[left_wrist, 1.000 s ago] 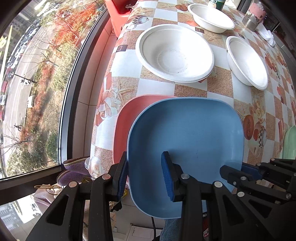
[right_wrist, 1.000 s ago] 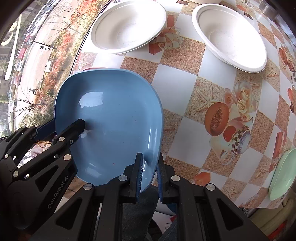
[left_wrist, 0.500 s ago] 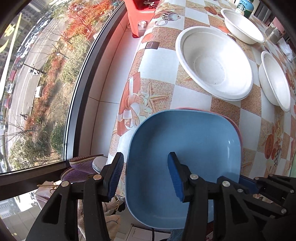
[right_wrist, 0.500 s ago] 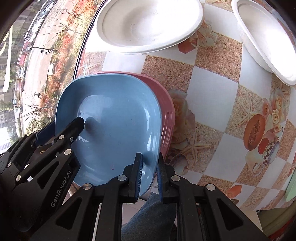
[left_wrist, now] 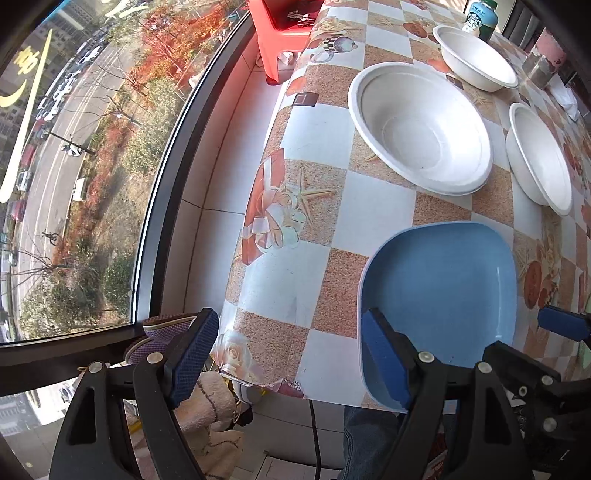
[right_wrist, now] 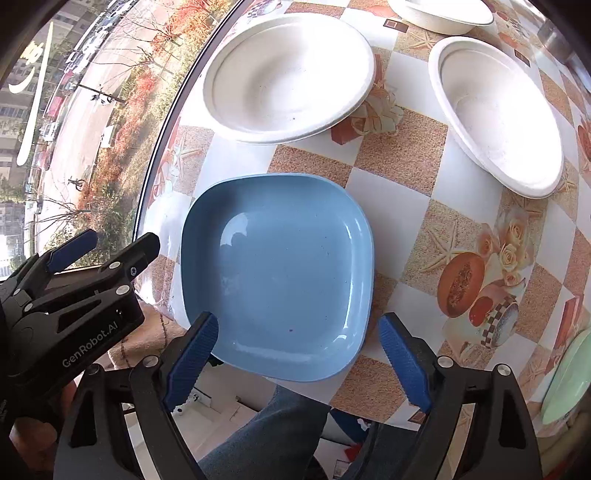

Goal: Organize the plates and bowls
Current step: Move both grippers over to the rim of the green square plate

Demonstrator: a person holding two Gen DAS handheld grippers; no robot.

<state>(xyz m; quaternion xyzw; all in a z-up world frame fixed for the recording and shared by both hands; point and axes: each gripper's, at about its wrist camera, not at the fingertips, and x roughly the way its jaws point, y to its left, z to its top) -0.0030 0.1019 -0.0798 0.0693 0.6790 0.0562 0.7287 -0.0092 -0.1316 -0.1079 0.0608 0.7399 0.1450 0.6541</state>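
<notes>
Left wrist view: the left gripper point(left_wrist: 291, 354) is spread wide and holds nothing. One finger hangs off the table edge on the window side; the other lies over the near-left rim of the blue plate point(left_wrist: 443, 291). The blue plate lies flat at the near edge of the table point(left_wrist: 369, 206), partly overhanging it. Beyond it stand three white bowls: the nearest bowl point(left_wrist: 421, 125), a second bowl point(left_wrist: 539, 155) to its right, and a far bowl point(left_wrist: 472, 57) near a bottle point(left_wrist: 480, 16).

Right wrist view: the right gripper point(right_wrist: 299, 358) is also spread wide and empty, its fingers to either side of the plate's near rim, clear of it. The left gripper point(right_wrist: 107, 247) appears at the left, just beside the plate and apart from it. A green plate point(right_wrist: 565, 373) shows at the right frame edge. No second plate is visible under the blue one from here.

Step in hand, as a judgement: the blue plate has been set down and released. The plates are one group; the bowls are not yet stacked.

Next move: select one bowl, close on its rim with one gripper, lift it clear, and nest it in a neighbouring bowl. Keep the free gripper clear of the overhanging plate.
</notes>
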